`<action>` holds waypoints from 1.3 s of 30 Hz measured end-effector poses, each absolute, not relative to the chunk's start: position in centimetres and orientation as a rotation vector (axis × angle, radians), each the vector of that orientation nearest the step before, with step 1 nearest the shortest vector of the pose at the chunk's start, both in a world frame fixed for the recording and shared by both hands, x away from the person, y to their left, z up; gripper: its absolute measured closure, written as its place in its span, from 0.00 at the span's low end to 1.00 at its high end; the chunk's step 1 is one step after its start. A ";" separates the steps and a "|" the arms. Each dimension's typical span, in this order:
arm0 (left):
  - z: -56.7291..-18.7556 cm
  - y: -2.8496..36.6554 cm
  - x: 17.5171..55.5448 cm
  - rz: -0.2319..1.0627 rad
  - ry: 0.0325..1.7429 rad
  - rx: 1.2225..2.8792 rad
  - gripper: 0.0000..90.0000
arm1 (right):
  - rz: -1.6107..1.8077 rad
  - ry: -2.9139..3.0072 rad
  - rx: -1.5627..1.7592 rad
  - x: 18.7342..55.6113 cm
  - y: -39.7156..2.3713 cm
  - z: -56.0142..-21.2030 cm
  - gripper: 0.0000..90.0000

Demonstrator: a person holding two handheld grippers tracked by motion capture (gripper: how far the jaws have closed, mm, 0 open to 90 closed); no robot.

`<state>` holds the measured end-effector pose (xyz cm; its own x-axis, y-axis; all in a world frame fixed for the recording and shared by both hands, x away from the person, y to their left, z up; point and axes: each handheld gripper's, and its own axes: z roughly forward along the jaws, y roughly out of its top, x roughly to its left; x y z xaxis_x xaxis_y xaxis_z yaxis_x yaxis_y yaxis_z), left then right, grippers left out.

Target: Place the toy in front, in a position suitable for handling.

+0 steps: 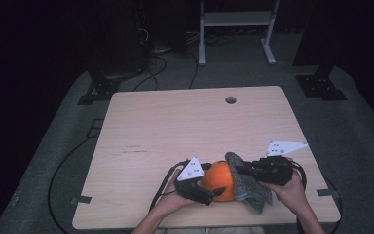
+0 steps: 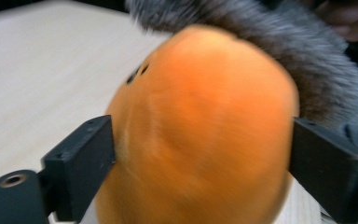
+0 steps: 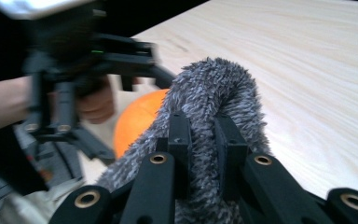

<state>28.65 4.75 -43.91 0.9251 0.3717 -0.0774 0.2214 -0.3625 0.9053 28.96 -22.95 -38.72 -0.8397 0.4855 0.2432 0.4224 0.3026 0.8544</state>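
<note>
Left gripper (image 1: pixel 214 191): jaws spread wide, clasping the orange ball (image 1: pixel 220 179) on both flanks.
Right gripper (image 1: pixel 237 168): jaws pressed together, pinching a fold of the grey fuzzy cloth (image 1: pixel 249 187).
Ball: on the table (image 1: pixel 175 126) near its 6 o'clock edge.
Cloth: at the ball's 3 o'clock, draped against it.

You have a plain bright orange ball (image 1: pixel 220 180) against a fuzzy cloth (image 1: pixel 251 187) flecked dark and light grey. Your grippers' jaws are matte black, with brass-coloured rivets and pale grey three-cornered plates (image 1: pixel 285 147). The desk (image 1: pixel 185 122) is light wood with fine grain.
</note>
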 end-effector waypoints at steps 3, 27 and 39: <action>-43.9 4.2 27.7 0.237 0.360 1.991 0.23 | 1.601 2.525 0.786 28.2 -21.6 -38.0 0.87; -42.5 5.2 27.6 0.355 0.401 1.951 0.38 | 1.595 2.466 0.882 29.2 -23.0 -39.0 0.88; -42.5 5.1 27.4 0.443 0.440 1.952 0.40 | 1.591 2.461 0.788 28.4 -20.4 -38.0 0.88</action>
